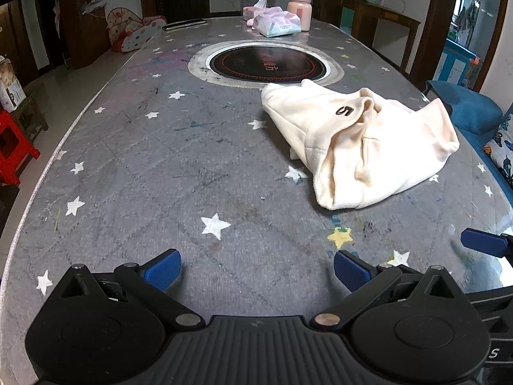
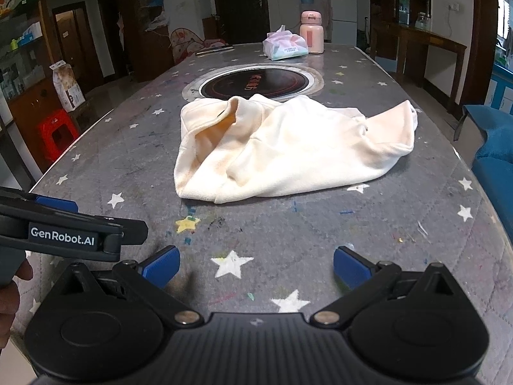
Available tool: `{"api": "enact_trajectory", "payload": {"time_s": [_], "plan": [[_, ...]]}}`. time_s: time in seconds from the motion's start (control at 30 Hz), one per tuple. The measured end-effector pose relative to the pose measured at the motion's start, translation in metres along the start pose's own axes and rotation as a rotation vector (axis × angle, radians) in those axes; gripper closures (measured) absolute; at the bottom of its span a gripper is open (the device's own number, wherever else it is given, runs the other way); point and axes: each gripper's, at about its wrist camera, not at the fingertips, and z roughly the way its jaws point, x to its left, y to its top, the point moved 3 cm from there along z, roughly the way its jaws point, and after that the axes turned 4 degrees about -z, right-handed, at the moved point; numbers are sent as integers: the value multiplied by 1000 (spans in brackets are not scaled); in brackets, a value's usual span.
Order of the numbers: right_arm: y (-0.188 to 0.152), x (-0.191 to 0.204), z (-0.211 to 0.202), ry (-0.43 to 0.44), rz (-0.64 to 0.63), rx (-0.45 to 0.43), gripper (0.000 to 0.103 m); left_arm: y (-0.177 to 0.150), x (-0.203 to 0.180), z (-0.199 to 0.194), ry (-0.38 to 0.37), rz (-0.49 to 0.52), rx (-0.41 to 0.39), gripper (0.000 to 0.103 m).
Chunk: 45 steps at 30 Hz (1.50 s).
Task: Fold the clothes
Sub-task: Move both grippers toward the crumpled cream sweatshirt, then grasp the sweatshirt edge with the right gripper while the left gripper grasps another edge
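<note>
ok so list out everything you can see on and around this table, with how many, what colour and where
garment: one, cream, crumpled, centre of table, overlapping the cooktop rim
table: one, grey with stars
induction cooktop: one, black with silver ring, set into table beyond garment
tissue pack: one, white and pink, far end of table
flask: one, pink, beside tissue pack
remote-like bar: one, dark, far left table edge
stool: one, red, floor left of table
chair: one, blue, right of table
fridge: one, white, back wall
left tool: one, black with blue pads, open, near edge
right tool: one, same colours, open, near edge
</note>
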Motion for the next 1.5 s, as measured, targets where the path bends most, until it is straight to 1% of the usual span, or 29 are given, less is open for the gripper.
{"api": "enact_trajectory", "payload": {"time_s": [0.7,1.33,1.5], "plan": [[16,1,19,11,-21,15,0,19,-1,16,8,-8,19,0],[44,0,34,14,-61,-2,0,44,-1,23,1,7,7,0],[49,-5,39,11,-57,-4,0,60,3,23,-2,10,-13,0]]}}
